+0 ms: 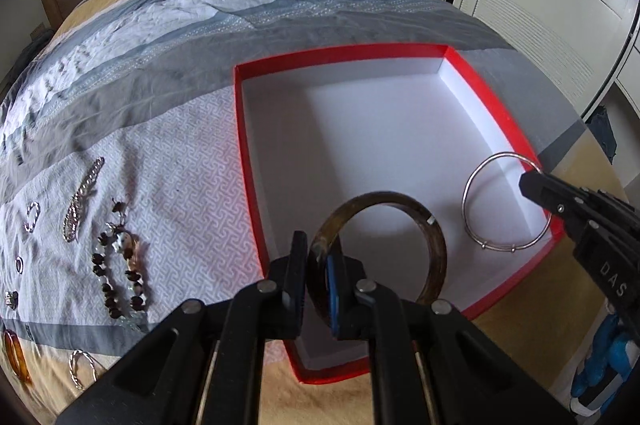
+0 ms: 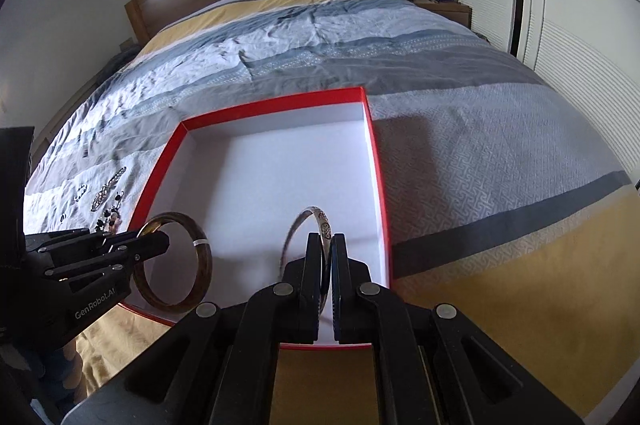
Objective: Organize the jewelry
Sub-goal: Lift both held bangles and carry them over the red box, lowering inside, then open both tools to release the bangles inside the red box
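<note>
A red box [image 1: 492, 105] [image 2: 272, 103] with a white inside lies open on the bed. My left gripper [image 1: 318, 257] [image 2: 158, 243] is shut on a brown bangle [image 1: 434, 245] [image 2: 200, 261], which hangs over the near part of the box. My right gripper [image 2: 327, 245] [image 1: 528, 181] is shut on a thin silver bangle [image 2: 322, 221] [image 1: 472, 185], held edge-on over the box's near right part. The inside of the box holds nothing else that I can see.
Loose jewelry lies on the bedspread [image 1: 192, 165] left of the box: a beaded bracelet [image 1: 120, 273], a silver chain [image 1: 82, 201], small rings [image 1: 32, 217], an amber bangle [image 1: 16, 357] and a twisted silver bangle [image 1: 80, 369]. Wardrobe doors [image 2: 580, 5] stand to the right.
</note>
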Tool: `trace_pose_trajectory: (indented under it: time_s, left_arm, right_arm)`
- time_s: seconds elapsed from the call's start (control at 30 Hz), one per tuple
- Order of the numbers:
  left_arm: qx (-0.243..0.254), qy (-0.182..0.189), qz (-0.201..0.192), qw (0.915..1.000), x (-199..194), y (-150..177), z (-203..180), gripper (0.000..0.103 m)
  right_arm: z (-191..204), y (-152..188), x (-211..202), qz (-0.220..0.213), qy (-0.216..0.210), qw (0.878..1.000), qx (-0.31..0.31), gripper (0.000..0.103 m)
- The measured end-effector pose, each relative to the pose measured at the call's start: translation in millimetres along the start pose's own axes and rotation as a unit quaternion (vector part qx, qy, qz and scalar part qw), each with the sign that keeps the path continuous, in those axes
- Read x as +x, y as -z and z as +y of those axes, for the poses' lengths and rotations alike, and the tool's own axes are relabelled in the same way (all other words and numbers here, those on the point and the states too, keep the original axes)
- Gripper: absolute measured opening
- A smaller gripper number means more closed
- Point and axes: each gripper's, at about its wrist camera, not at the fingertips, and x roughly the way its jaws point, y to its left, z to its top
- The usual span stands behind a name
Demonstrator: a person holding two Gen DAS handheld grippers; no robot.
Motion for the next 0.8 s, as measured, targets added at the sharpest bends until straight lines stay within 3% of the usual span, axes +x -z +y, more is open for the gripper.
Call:
trace_pose_trajectory:
  time_s: [0.5, 0.8]
  left_arm:
    - [-0.009, -0.053, 0.024, 0.9983, 0.4, 23.8, 1.3, 0.011]
    - [0.005, -0.052, 0.018, 0.9985, -4.2, 26.0, 1.1, 0.011]
  right_arm:
    - [8.8, 17.6, 13.0, 0.028, -0.002, 0.999, -0.025, 0.003]
    - [14.9, 19.9, 8.4, 0.038, 0.009, 0.998, -0.044, 0.009]
